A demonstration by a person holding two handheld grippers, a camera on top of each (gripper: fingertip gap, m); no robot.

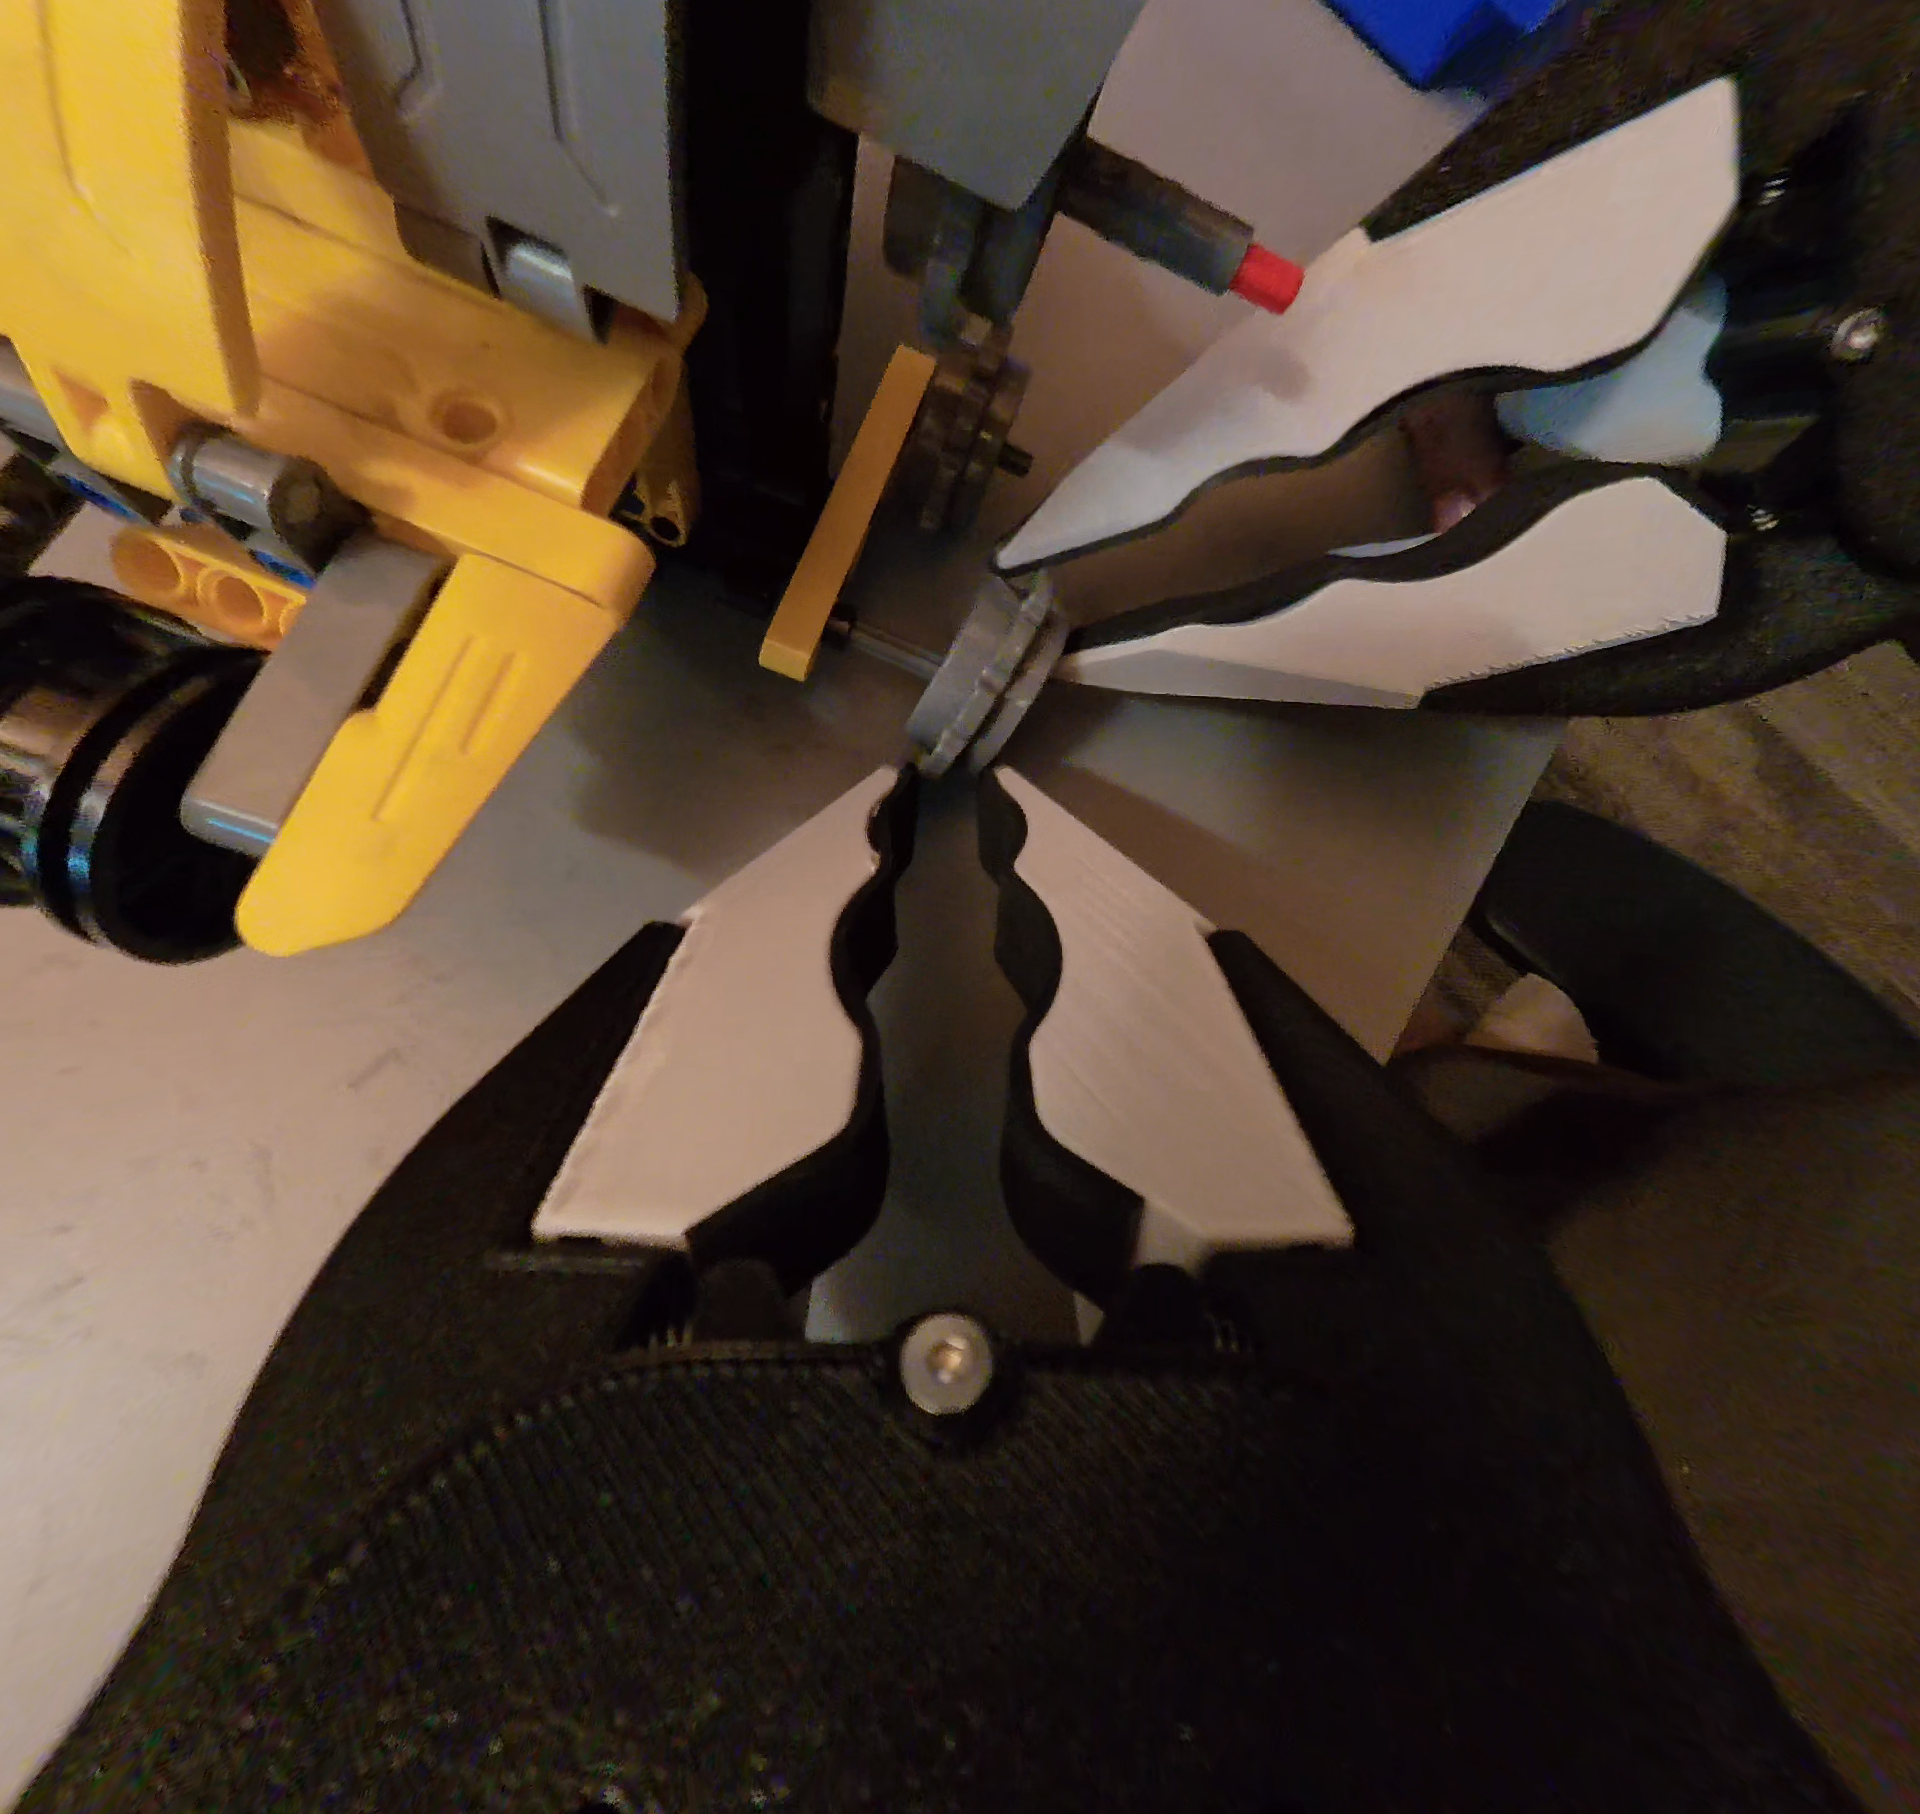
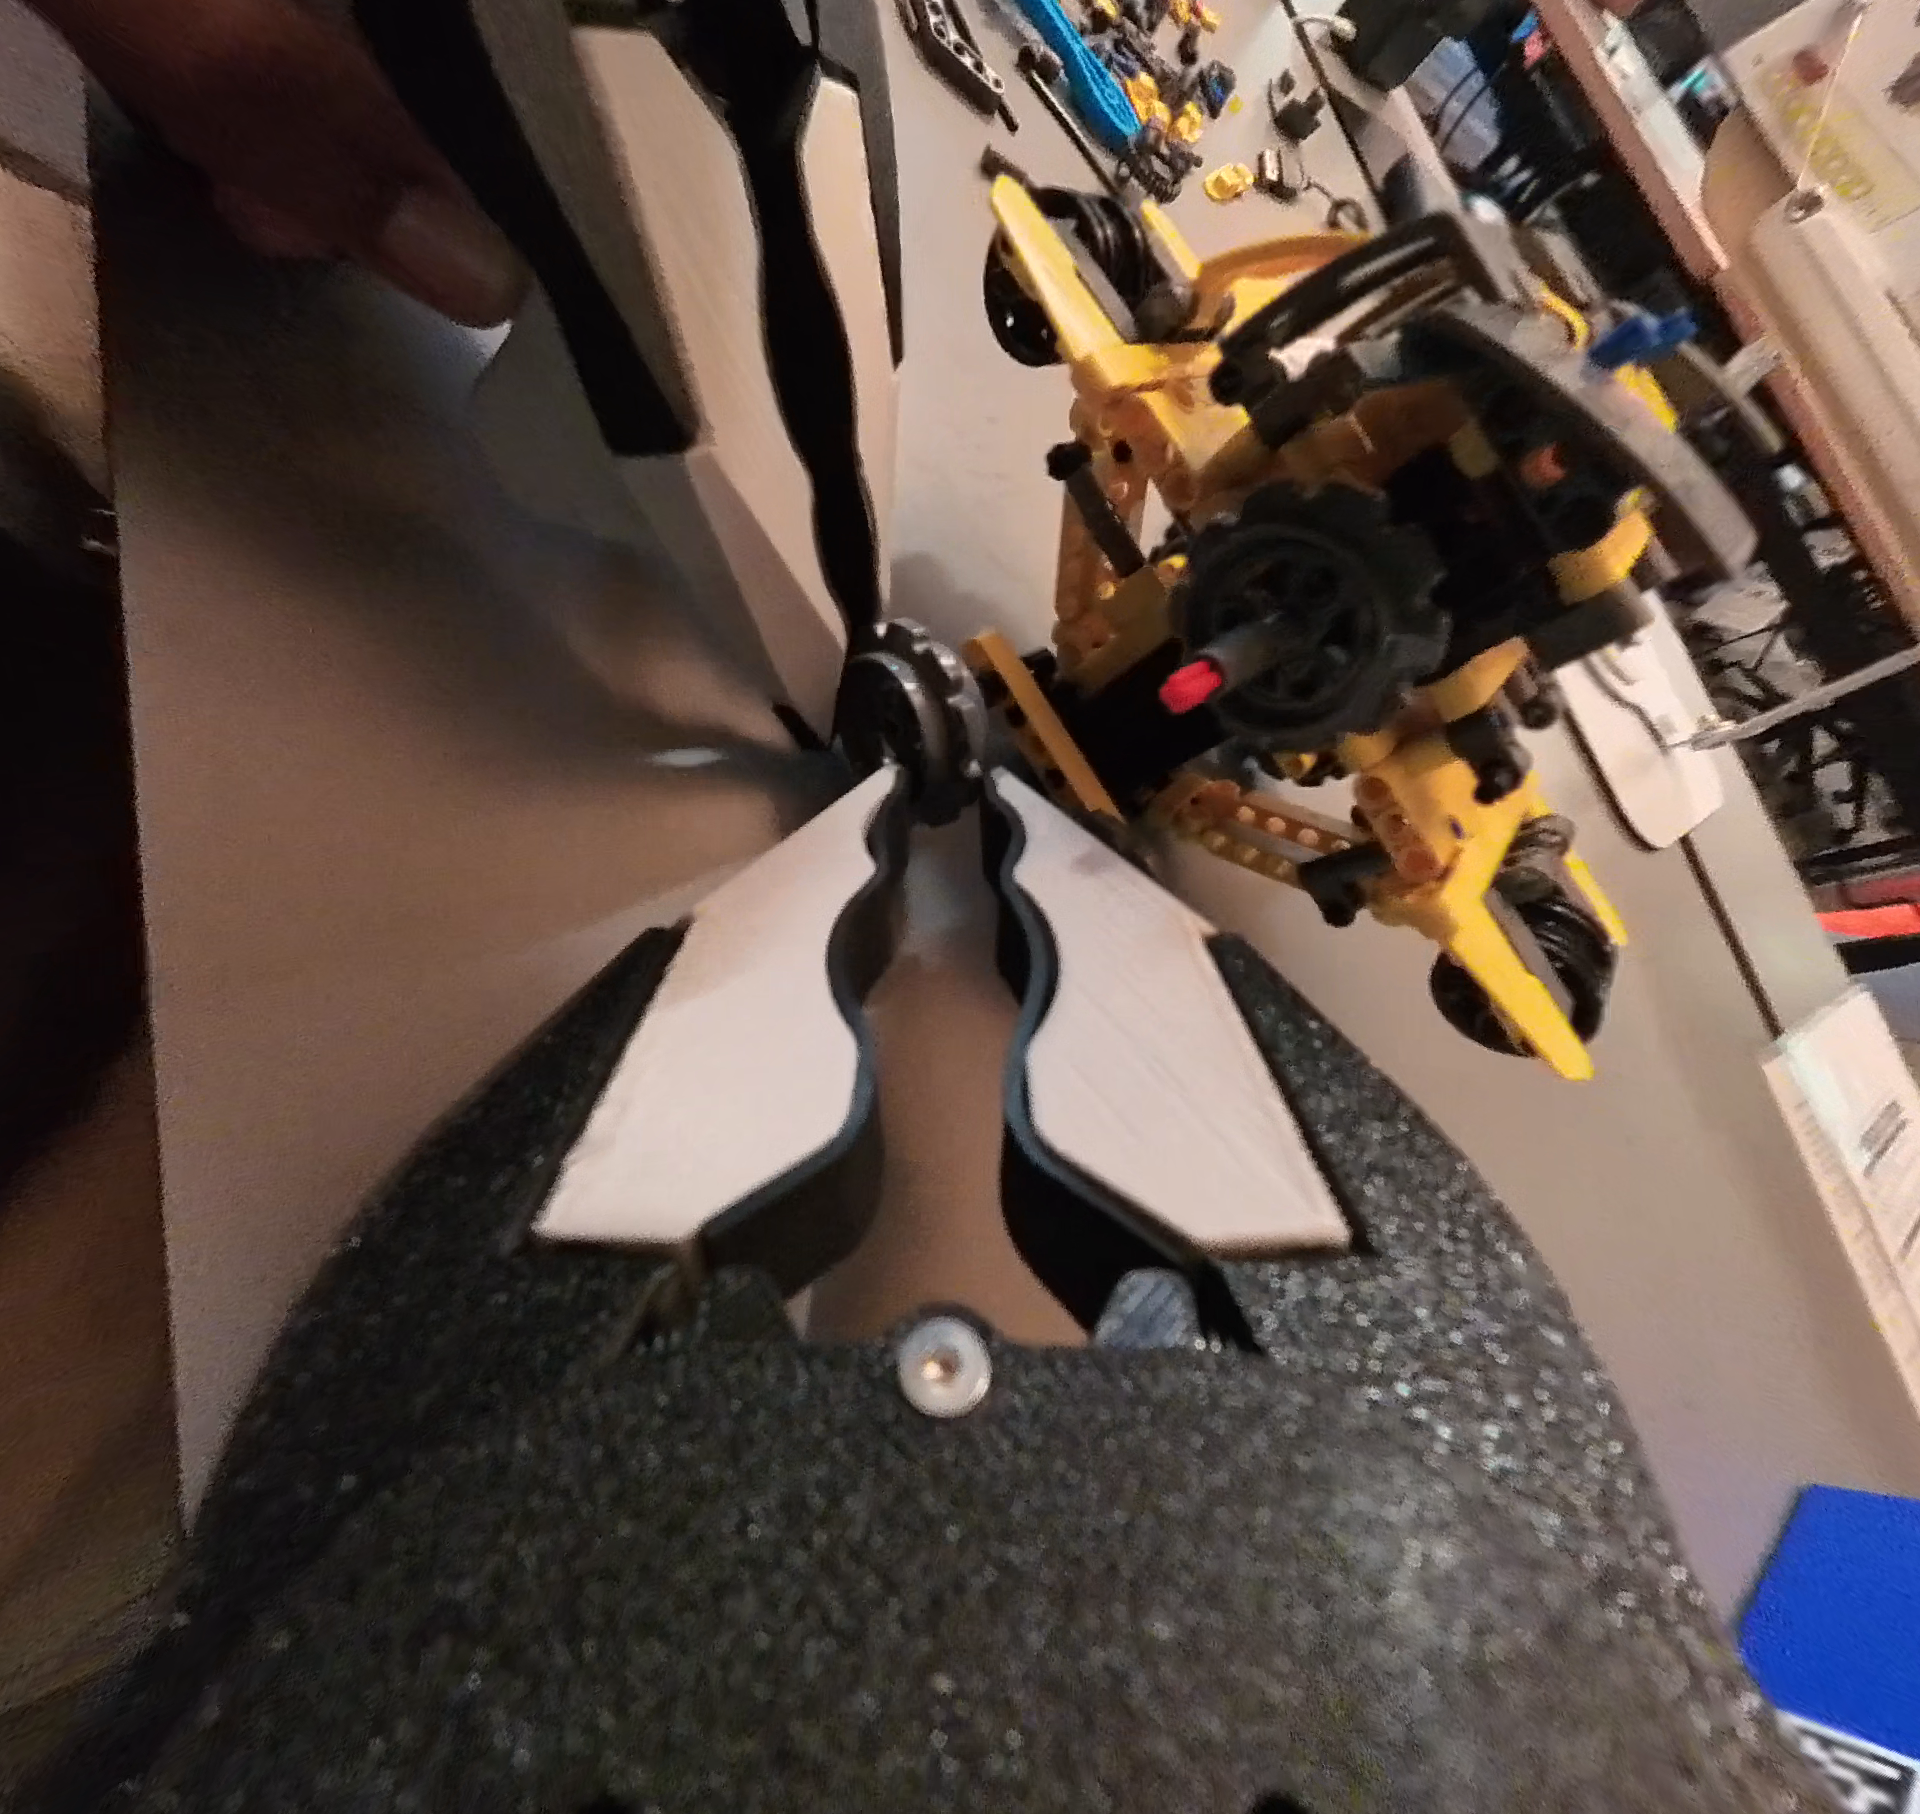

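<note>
On a pale grey tabletop [image 1: 156, 1141], the left gripper [image 1: 940, 777] clamps a small grey wheel hub [image 1: 982, 668] at its tips, with the right gripper [image 1: 1039, 601] pinching it from the right; its thin axle runs toward a yellow beam [image 1: 847, 517]. From the right gripper [image 2: 940, 793], also clamped on the hub [image 2: 914, 725], the hub's axis points ahead-right toward the yellow brick-built vehicle [image 2: 1351, 621], and the left gripper [image 2: 862, 621] meets it from above.

A blue box [image 2: 1839, 1608] sits near the table's [image 2: 1558, 1245] edge; scattered, blurry building pieces [image 2: 1101, 29], probably, lie beyond.

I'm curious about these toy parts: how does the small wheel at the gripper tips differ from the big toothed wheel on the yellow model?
The small wheel is grey and sits between the right gripper's tips; the big wheel is black, larger, mounted on the yellow model's red-tipped axle. Both are toothed.
</note>
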